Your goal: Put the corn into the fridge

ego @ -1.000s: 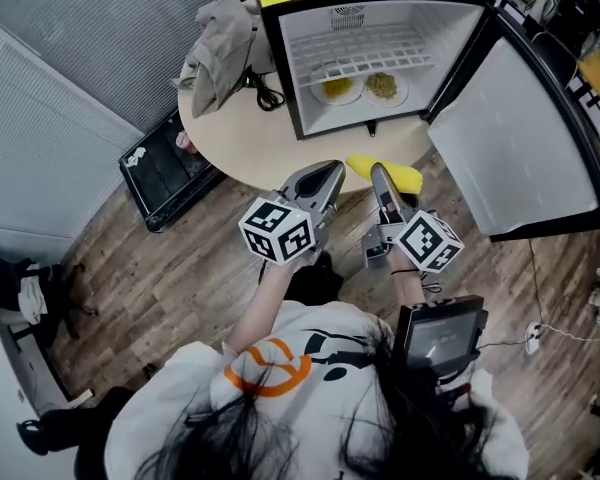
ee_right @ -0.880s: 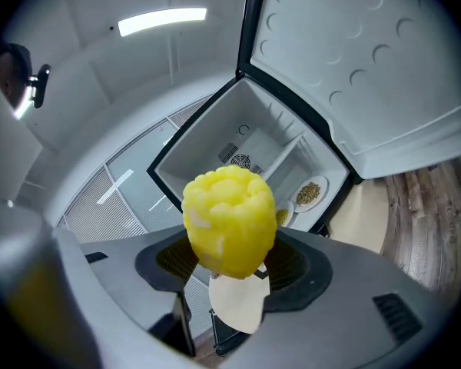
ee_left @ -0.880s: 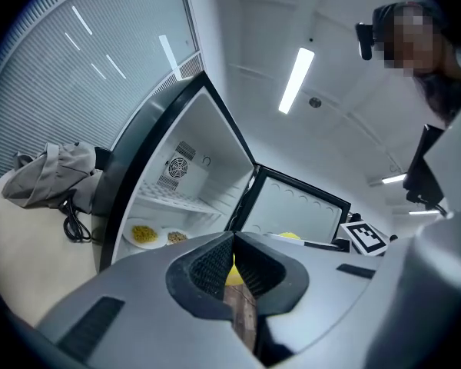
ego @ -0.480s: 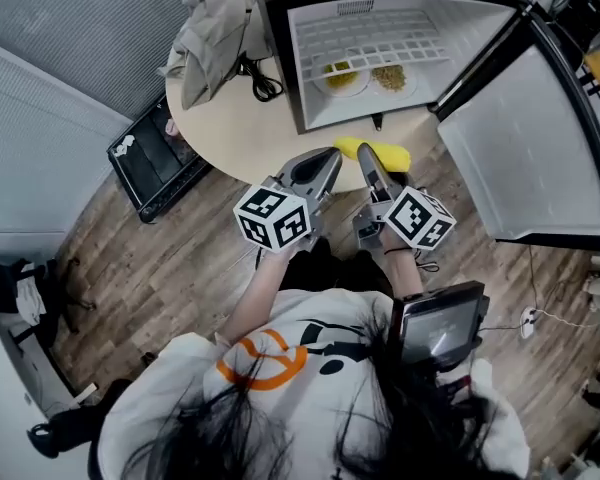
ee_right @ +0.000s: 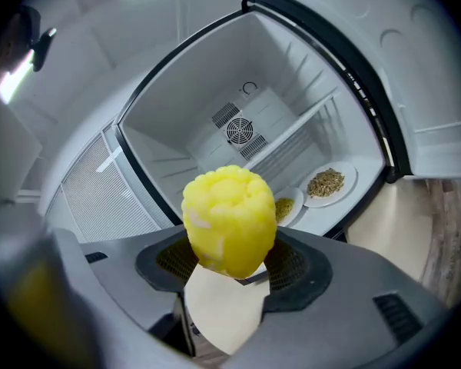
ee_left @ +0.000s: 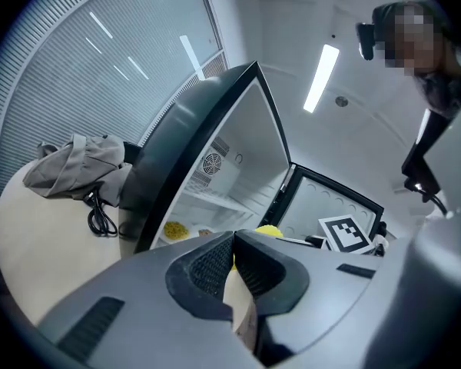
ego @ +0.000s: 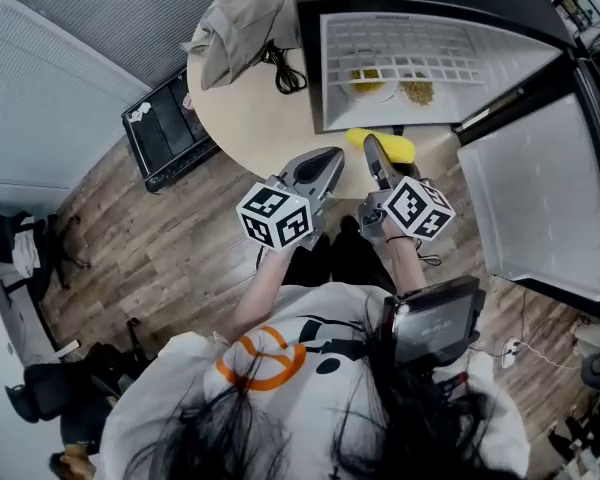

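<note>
My right gripper (ego: 373, 150) (ee_right: 229, 261) is shut on a yellow corn cob (ego: 388, 147) (ee_right: 229, 220), held end-on above the round table's front edge. Ahead stands the small fridge (ego: 420, 58) (ee_right: 238, 121) with its door (ego: 535, 198) swung open to the right. My left gripper (ego: 325, 163) (ee_left: 232, 264) is shut with nothing in it, just left of the corn, a little above the table's near edge. A sliver of the corn (ee_left: 267, 231) shows past its jaws.
Two plates of food (ego: 373, 83) (ego: 416, 92) (ee_right: 328, 184) lie on the fridge floor under a wire shelf (ego: 400, 40). A beige bag (ego: 240, 18) (ee_left: 77, 167) and black cable (ego: 278, 68) lie on the round table (ego: 250, 118). A black case (ego: 165, 133) sits on the wooden floor.
Both grippers have stayed side by side near the table's front edge, the corn still held. The head camera has shifted, so the fridge and table sit further right and higher in view.
</note>
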Action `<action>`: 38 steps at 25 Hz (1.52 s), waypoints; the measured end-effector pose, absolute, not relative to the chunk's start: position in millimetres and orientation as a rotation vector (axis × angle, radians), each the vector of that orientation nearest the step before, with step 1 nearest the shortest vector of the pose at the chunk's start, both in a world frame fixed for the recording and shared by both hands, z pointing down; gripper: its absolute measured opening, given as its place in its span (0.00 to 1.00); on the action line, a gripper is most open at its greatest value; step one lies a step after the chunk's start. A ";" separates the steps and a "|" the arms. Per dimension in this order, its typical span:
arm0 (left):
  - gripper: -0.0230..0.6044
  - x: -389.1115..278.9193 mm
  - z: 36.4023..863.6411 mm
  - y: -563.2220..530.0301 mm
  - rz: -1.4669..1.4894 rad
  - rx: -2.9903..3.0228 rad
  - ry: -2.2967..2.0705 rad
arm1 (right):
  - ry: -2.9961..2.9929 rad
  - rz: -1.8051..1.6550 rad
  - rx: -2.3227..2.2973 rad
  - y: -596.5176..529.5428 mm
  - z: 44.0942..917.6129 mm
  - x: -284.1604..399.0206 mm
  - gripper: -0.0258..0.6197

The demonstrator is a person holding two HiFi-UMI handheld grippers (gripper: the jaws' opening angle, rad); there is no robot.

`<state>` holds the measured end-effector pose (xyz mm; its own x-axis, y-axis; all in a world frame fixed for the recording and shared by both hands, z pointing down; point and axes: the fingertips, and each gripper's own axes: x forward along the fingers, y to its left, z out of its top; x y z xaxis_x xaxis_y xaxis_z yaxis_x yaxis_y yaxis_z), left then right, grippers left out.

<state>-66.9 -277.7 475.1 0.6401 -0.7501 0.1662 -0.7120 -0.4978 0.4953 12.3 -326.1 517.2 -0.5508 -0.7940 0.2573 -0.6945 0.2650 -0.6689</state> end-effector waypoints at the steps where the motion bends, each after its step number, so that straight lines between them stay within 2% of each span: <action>1: 0.05 -67.5 475.8 -280.5 -0.094 2.322 -1.155 | 2.421 -1.155 -1.415 -332.6 521.5 9.9 0.43; 13: 0.05 -78.2 475.1 -309.0 -0.120 2.212 -1.336 | 2.615 -1.220 -1.313 -412.9 568.0 -28.6 0.43; 32: 0.05 -86.4 484.9 -315.4 -0.112 2.156 -1.393 | 3.241 -0.717 -1.253 -418.7 619.6 -54.4 0.43; 38: 0.05 -86.8 486.7 -312.9 -0.104 2.155 -1.394 | 3.303 -0.682 -1.251 -439.1 624.0 -64.1 0.43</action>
<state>-86.8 -312.9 486.7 0.4550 -0.8599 0.2313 -0.8159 -0.2984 0.4953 -64.1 -439.1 624.0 -0.6684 -0.5230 0.5289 -0.6897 0.7021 -0.1773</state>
